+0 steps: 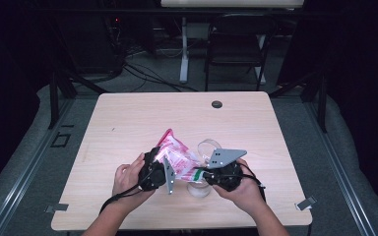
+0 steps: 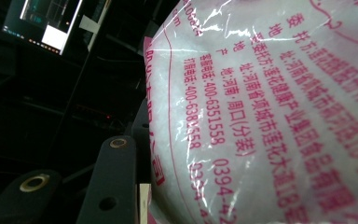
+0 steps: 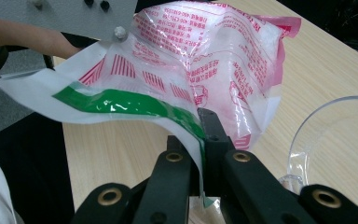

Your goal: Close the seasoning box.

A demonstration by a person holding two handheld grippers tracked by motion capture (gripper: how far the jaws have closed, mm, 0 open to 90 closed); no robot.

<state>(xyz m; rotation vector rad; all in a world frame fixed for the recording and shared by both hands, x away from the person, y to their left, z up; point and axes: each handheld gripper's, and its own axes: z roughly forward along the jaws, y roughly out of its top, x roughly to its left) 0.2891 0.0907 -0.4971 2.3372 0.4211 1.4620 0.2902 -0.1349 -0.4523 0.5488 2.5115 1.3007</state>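
Overhead, from the high view, a clear plastic bag printed in pink and white, with a green strip near its top (image 1: 177, 156), is held between both grippers above the pale wooden table (image 1: 128, 118). The left gripper (image 1: 161, 169) grips its body, the right gripper (image 1: 202, 174) its edge; a clear plastic cup (image 1: 207, 147) lies just behind.

Next, the left gripper view: the bag (image 2: 270, 116) presses close beside one dark jaw, so the jaws look part closed around its bulk.

Last, the right gripper view: the jaws are pressed together, pinching the bag's thin edge by the green strip (image 3: 135, 103), with the cup (image 3: 331, 135) on the table nearby.

I judge the bag is being opened; the next move calls for a steady pull apart without tearing the film unevenly.
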